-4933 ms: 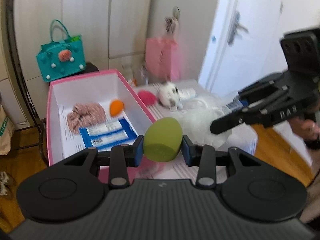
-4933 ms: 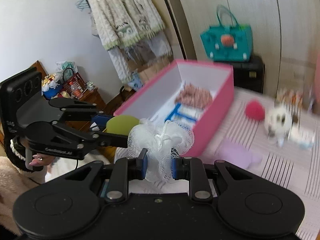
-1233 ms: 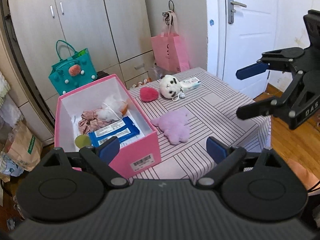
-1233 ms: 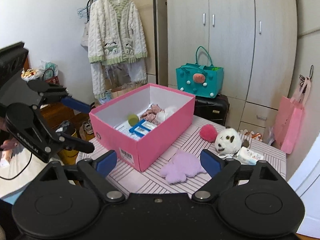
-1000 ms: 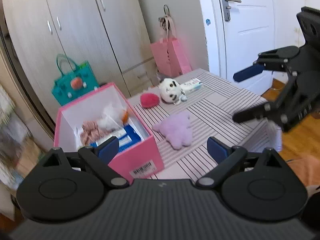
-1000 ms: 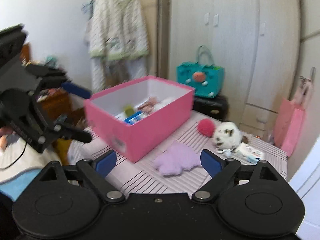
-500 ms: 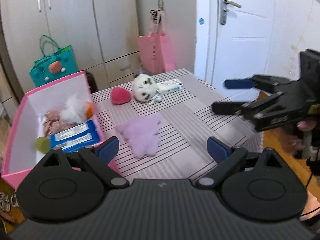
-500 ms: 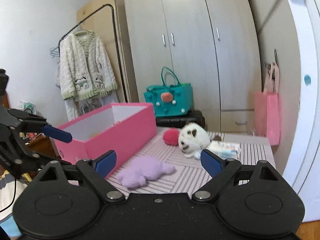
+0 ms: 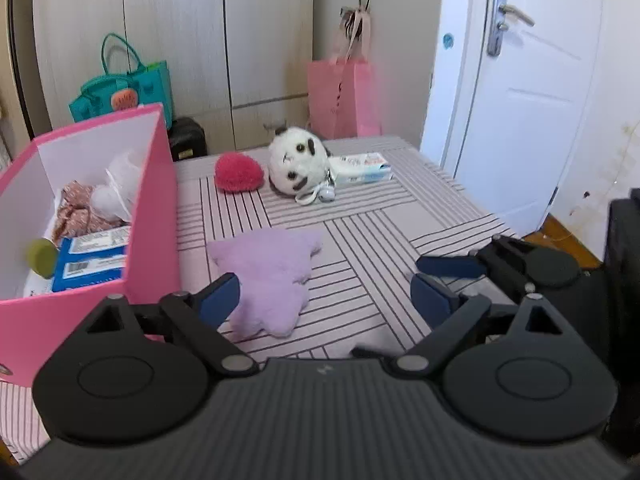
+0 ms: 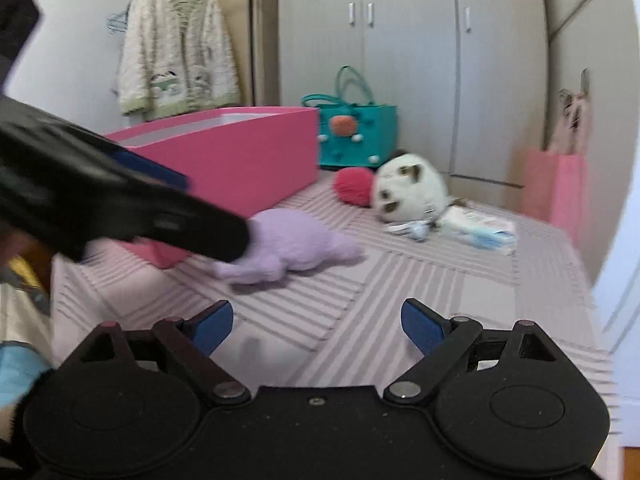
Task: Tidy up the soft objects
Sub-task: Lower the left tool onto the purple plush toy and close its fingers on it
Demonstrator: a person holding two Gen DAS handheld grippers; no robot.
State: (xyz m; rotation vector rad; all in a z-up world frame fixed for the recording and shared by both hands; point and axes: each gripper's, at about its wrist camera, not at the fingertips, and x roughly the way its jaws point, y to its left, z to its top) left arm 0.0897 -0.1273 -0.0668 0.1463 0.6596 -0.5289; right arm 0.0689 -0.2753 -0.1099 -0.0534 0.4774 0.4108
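Note:
A purple plush (image 9: 272, 276) lies on the striped table (image 9: 360, 232) just right of the pink box (image 9: 152, 216). My left gripper (image 9: 324, 296) is open, low over the table, its left finger at the plush's near edge. The plush also shows in the right wrist view (image 10: 296, 244), where the left gripper's finger reaches it from the left. My right gripper (image 10: 318, 326) is open and empty above the table's near part. A red plush ball (image 9: 238, 172), a white panda plush (image 9: 298, 164) and a tissue pack (image 9: 362, 168) lie at the far side. The box holds a green sponge (image 9: 40, 258), a white mesh puff (image 9: 116, 192), a pinkish cloth and blue packs.
A teal bag (image 9: 128, 92) and a pink paper bag (image 9: 344, 96) stand by the wardrobe behind the table. A white door (image 9: 528, 92) is to the right. A cardigan (image 10: 176, 60) hangs on a rack at the left. The table's right edge drops to a wooden floor.
Both grippers, shut on the green sponge and mesh puff earlier, are now open and both items lie in the box. Both have dropped low over the table, the left towards the purple plush.

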